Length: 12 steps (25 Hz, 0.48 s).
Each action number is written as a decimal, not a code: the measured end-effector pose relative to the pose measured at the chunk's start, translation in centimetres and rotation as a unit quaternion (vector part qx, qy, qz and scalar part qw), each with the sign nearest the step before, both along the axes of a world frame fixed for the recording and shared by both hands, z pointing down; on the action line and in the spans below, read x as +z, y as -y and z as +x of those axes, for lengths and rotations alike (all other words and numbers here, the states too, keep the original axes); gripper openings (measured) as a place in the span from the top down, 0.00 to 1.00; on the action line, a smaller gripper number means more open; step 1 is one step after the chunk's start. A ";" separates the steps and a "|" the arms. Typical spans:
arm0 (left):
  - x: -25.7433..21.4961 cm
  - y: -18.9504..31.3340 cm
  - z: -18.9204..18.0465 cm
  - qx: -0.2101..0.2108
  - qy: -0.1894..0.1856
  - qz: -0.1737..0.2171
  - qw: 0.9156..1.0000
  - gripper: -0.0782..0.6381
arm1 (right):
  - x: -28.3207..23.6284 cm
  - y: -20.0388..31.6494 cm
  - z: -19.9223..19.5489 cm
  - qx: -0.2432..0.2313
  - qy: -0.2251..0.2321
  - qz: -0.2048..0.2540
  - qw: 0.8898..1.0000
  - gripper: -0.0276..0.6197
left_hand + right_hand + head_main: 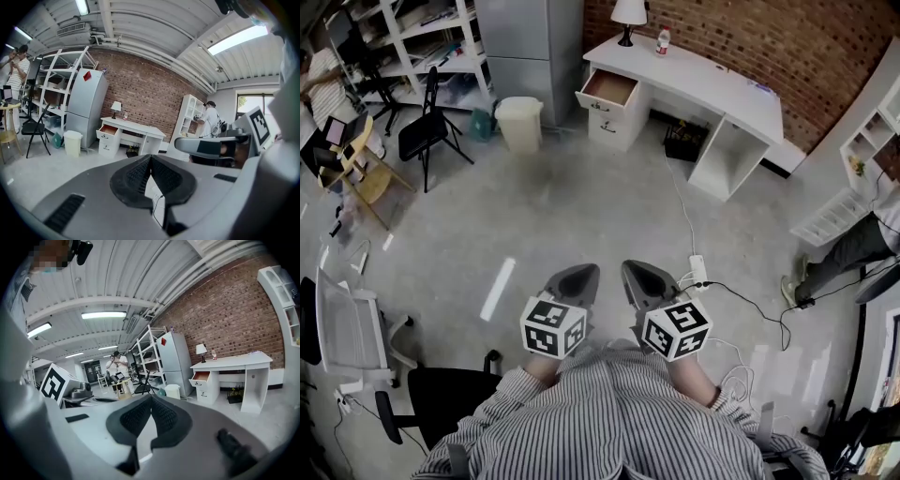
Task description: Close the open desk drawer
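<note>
Your left hand-held gripper (579, 276) and right hand-held gripper (639, 276) are hanging side by side close to your body, both pointing forward. In its own view, the left hand-held gripper (150, 158) is showing its jaws together at the tips with nothing between them. The right hand-held gripper (151, 399) is reading the same: jaws together, empty.

Beyond them, bare floor (581, 206) is lying between you and the target, with a white cable (682, 211) trailing across it on your right.

You are standing well apart from the open drawer (609, 87). It is sitting at the top of the pedestal at the left end of the white worktop (703, 80), just beside the pale bin (519, 123). It is pulled out, and its brown inside looks bare.

Judgement: the drawer is likely rigid, light and running on slides, so you are not needing a grasp. Closed jaws are suiting a push. Aim for the middle of the white front panel, near the small dark handle, since pressing on a corner risks skewing and jamming it. Push steadily, because a light drawer may slam.
</note>
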<state>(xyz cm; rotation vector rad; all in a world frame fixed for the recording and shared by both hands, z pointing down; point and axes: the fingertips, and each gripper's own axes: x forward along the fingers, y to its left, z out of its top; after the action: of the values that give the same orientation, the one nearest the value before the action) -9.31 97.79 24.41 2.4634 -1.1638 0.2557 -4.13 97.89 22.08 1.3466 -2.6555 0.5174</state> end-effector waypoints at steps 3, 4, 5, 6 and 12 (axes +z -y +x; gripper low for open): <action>0.5 0.2 -0.4 0.005 -0.001 -0.004 1.000 0.87 | 0.7 -0.1 -0.5 0.005 -0.001 -0.006 1.000 0.93; 0.7 0.2 -0.5 0.008 -0.002 -0.006 1.000 0.87 | 0.9 -0.2 -0.8 0.003 0.002 -0.010 1.000 0.93; 0.8 0.3 -0.6 0.009 -0.002 -0.008 1.000 0.87 | 1.1 -0.3 -0.9 0.001 0.010 -0.013 1.000 0.93; 0.9 0.4 -0.6 0.010 -0.001 -0.008 1.000 0.87 | 1.1 -0.2 -1.0 -0.001 0.019 -0.016 1.000 0.93; 1.3 3.2 -0.8 0.006 -0.010 -0.015 1.000 0.87 | 2.0 2.9 -1.3 0.001 0.025 -0.026 0.999 0.93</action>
<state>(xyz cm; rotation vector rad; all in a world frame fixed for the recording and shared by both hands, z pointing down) -10.16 94.60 25.75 2.4414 -1.1291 0.2493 -5.43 94.99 24.06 1.3385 -2.6599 0.6233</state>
